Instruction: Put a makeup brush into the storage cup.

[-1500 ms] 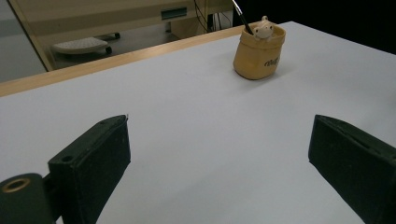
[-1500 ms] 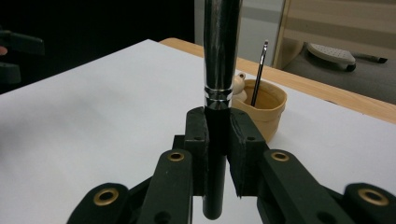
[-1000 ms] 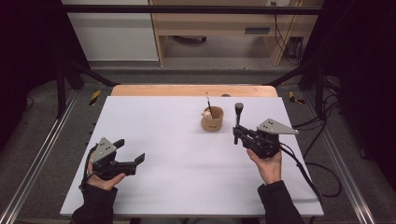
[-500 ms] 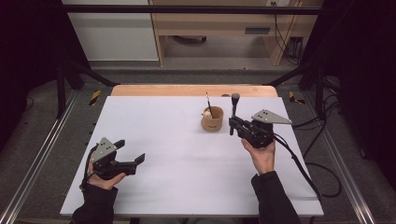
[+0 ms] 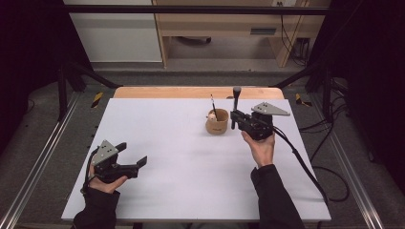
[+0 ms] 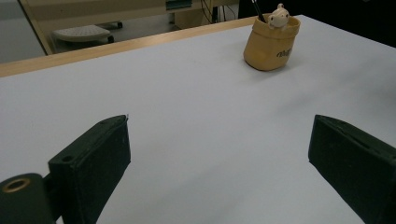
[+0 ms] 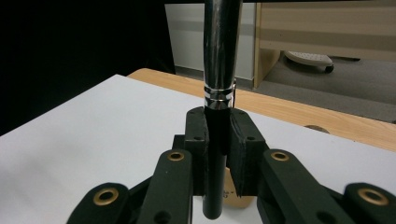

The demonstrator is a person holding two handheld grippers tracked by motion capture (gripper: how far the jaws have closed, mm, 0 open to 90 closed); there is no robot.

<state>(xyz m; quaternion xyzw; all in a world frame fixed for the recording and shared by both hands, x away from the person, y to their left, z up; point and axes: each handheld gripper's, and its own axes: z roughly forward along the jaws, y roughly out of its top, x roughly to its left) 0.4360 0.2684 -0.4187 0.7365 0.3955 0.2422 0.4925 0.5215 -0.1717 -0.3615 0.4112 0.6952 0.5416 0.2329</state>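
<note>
One white desk (image 5: 191, 157), seen from above, with one small tan cup (image 5: 217, 122) toward its far right side. Inside the cup, one thin dark stick (image 5: 213, 105) leaning up and one small pale figure (image 6: 279, 17) peeking over the rim. Two hand-held grippers, one per hand. Left gripper (image 5: 134, 162) low over the near left part of the desk, well apart from the cup, fingers (image 6: 91, 163) spread wide and released, bare desk between them. Right gripper (image 5: 234, 116) raised just beside the cup's right side, fingers (image 7: 198, 140) clenched tight on one dark pen (image 7: 218, 70) with a silver band, gripped below that band. Pen upright, top end rising well above the fingers, lower end hanging below them, near the cup but not inside it.
</note>
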